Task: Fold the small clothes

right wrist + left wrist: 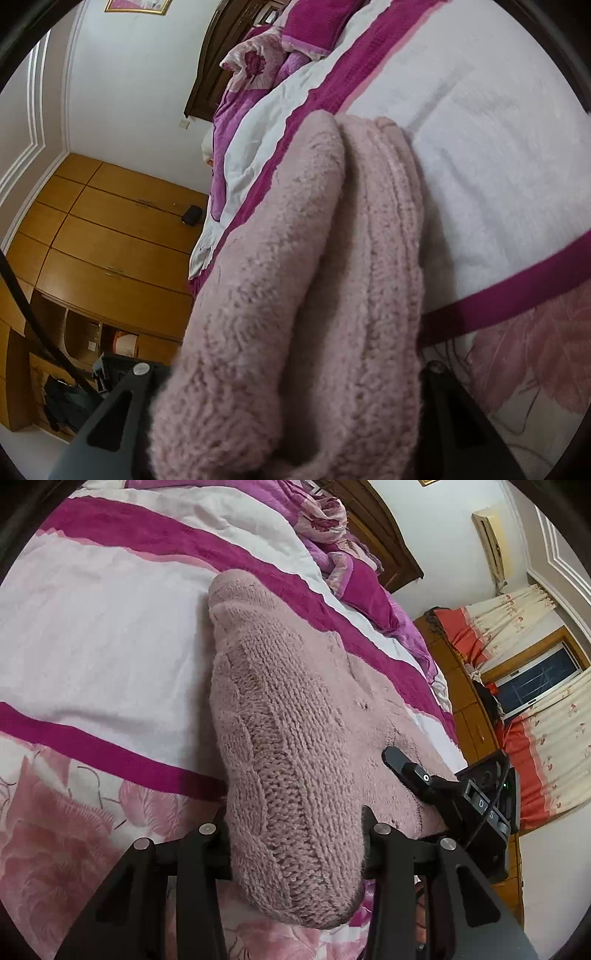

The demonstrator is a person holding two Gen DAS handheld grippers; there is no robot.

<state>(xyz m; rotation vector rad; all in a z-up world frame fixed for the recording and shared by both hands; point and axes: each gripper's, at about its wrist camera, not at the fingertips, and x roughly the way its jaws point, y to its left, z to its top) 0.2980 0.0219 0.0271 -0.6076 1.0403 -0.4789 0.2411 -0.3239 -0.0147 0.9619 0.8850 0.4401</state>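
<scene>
I am holding a pink knitted sweater (pixel 291 738) with both grippers, and it is lying partly bunched on the bed (pixel 92 627), over the white and magenta striped cover. In the left wrist view, the left gripper (pixel 295 834) is clenched on a thick roll of the knit, with fabric filling the space between its jaws. The right gripper (pixel 424 779) is showing in that same view, reaching onto the sweater from the far side, one dark finger pressing on the fabric. In the right wrist view, the right gripper (pixel 288 373) is also grasping the sweater (pixel 295 277): a doubled fold of knit is packed between the jaws and hiding the fingertips.

I am judging that a fold is in hand, with both grippers carrying one edge over the rest of the garment. To do it well, I am wanting to keep both grips level and moving together, so the lifted edge is staying straight rather than twisting. The knit looks thick and soft, so it is likely to sag between the two holds; keeping gentle tension across it should help. I am aiming to lay the edge squarely on the lower layer before releasing, and to open the jaws only once the fabric is resting flat, since a fluffy knit may snag on the fingers.
</scene>
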